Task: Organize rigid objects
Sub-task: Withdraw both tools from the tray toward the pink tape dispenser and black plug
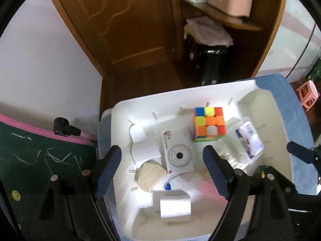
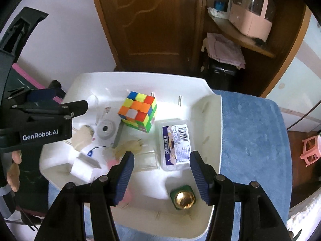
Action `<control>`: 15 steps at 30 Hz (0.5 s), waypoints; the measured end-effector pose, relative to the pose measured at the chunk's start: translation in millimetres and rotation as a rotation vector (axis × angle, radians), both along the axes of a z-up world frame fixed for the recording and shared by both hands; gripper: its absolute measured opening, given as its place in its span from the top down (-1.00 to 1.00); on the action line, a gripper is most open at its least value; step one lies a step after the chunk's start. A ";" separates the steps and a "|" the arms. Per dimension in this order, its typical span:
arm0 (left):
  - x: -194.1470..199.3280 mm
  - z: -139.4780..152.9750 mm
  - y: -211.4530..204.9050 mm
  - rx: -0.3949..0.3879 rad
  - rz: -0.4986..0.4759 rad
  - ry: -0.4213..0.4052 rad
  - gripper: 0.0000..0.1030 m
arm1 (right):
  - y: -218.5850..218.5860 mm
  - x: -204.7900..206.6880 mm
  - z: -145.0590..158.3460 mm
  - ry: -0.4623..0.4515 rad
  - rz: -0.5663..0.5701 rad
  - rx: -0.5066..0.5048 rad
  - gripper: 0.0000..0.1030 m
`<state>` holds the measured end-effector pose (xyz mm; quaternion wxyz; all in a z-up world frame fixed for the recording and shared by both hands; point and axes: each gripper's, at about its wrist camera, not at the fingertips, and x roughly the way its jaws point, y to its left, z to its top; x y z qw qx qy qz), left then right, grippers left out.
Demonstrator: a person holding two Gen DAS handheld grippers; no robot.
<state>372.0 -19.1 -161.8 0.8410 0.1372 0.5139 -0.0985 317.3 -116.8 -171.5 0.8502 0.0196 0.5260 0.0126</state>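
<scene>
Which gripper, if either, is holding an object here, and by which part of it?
Neither. The left gripper and the right gripper both hang open over the white tray, with nothing between their fingers.

"GenRobot.AI" in white on the black body of the left gripper. Clear plastic box has a label w/ barcode; its print too small to read. White toy camera has small lettering by its top edge, blurred, unreadable. Chalk marks on blackboard form no legible word.
</scene>
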 end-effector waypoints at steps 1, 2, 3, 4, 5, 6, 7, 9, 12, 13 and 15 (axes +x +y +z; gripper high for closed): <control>-6.5 8.1 -0.4 -0.005 -0.004 -0.016 -0.66 | -0.5 -3.6 3.7 -0.008 0.001 0.004 -0.14; -10.9 13.7 -0.3 -0.008 -0.009 -0.026 -0.66 | -0.3 -7.6 8.8 -0.019 0.003 0.007 -0.14; -15.2 19.4 0.3 -0.011 -0.012 -0.037 -0.66 | 0.1 -12.5 14.9 -0.031 0.006 0.010 -0.14; -20.8 25.6 -0.1 -0.014 -0.013 -0.049 -0.66 | 0.6 -18.0 21.3 -0.045 0.009 0.010 -0.14; -27.2 33.6 -0.1 -0.021 -0.016 -0.062 -0.66 | 1.0 -22.4 26.1 -0.055 0.011 0.010 -0.14; -32.3 39.1 -0.1 -0.027 -0.018 -0.070 -0.66 | 1.7 -29.2 33.3 -0.070 0.015 0.012 -0.14; -38.3 45.0 0.9 -0.033 -0.019 -0.080 -0.66 | 2.2 -32.9 38.2 -0.078 0.018 0.014 -0.14; -50.0 56.7 3.4 -0.045 -0.024 -0.094 -0.67 | 3.6 -45.5 50.2 -0.100 0.024 0.025 -0.15; -69.2 71.6 6.6 -0.066 -0.023 -0.112 -0.68 | 5.3 -66.4 66.2 -0.133 0.036 0.031 -0.25; -74.7 75.6 7.6 -0.072 -0.022 -0.116 -0.73 | 5.9 -72.8 70.8 -0.145 0.041 0.032 -0.26; -86.9 82.7 10.0 -0.082 -0.023 -0.127 -0.85 | 8.0 -85.7 77.7 -0.162 0.052 0.029 -0.26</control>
